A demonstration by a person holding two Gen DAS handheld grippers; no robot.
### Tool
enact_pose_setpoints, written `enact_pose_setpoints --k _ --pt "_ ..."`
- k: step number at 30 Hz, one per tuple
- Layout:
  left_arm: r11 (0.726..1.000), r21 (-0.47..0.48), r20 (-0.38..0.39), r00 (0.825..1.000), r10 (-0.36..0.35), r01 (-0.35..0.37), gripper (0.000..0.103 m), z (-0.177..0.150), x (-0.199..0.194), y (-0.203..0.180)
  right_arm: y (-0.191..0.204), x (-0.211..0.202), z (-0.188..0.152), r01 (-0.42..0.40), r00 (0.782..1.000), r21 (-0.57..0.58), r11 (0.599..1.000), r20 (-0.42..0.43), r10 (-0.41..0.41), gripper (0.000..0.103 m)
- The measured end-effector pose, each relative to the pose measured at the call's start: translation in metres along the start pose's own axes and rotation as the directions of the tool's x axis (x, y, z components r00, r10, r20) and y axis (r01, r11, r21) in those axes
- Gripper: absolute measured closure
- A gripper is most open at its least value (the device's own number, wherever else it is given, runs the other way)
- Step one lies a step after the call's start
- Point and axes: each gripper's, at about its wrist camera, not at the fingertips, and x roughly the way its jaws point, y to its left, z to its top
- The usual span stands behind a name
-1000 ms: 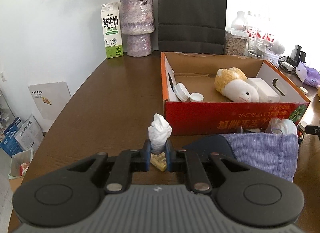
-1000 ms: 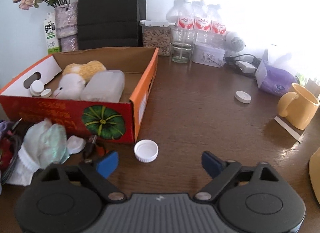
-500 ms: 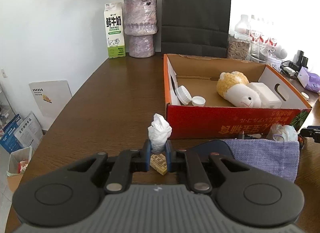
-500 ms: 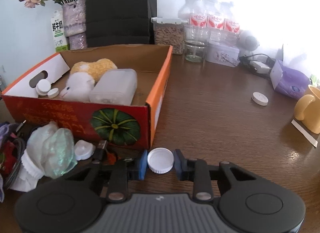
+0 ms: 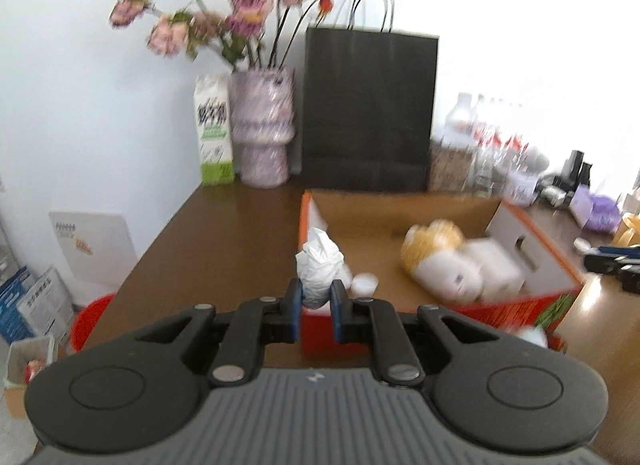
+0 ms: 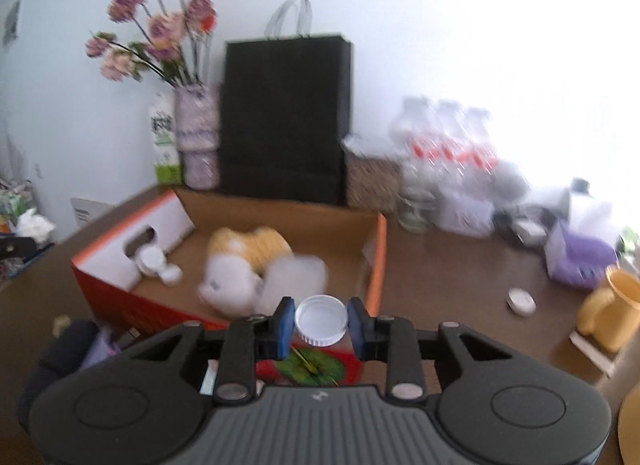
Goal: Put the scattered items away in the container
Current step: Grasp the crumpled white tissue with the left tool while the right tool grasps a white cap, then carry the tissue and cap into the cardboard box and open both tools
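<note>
A home: wooden table (image 5: 240, 233) with flower vase (image 5: 262, 137), milk carton (image 5: 214, 133), mug (image 6: 608, 309).

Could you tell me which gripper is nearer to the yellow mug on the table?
Right. The right gripper has the yellow mug close beside it; the left gripper sits beyond the box's far side.

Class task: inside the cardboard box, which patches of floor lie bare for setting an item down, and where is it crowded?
In the cardboard box, bare floor runs along the back wall, behind the plush toy and the plastic container. Another patch lies between the two white caps and the toy. The middle toward the front right is crowded.
</note>
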Motion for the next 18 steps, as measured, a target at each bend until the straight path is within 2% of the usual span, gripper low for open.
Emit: enact_pose_setpoints --k 3,8,14,18 --pt "1.0 0.011 0.031 0.999 -0.018 0.018 0.088 0.02 0.002 -0.013 0.016 0.007 0.018 -0.031 0.999 -0.014 0.999 0.009 0.031 0.076" --pt "0.998 0.034 0.014 0.999 -0.049 0.048 0.088 0.043 0.021 -0.035 0.036 0.032 0.04 -0.066 0.998 -0.012 0.998 -0.026 0.066 0.076" --pt "0.997 0.06 -0.08 0.996 -0.045 0.05 0.088 0.046 0.064 -0.057 0.054 0.066 0.049 -0.083 0.991 -0.018 0.996 -0.105 0.081 0.076" --pt "0.997 0.066 -0.171 0.985 -0.031 0.043 0.088 0.04 0.095 -0.062 0.055 0.088 0.046 -0.074 0.982 -0.01 0.997 -0.177 0.071 0.076"
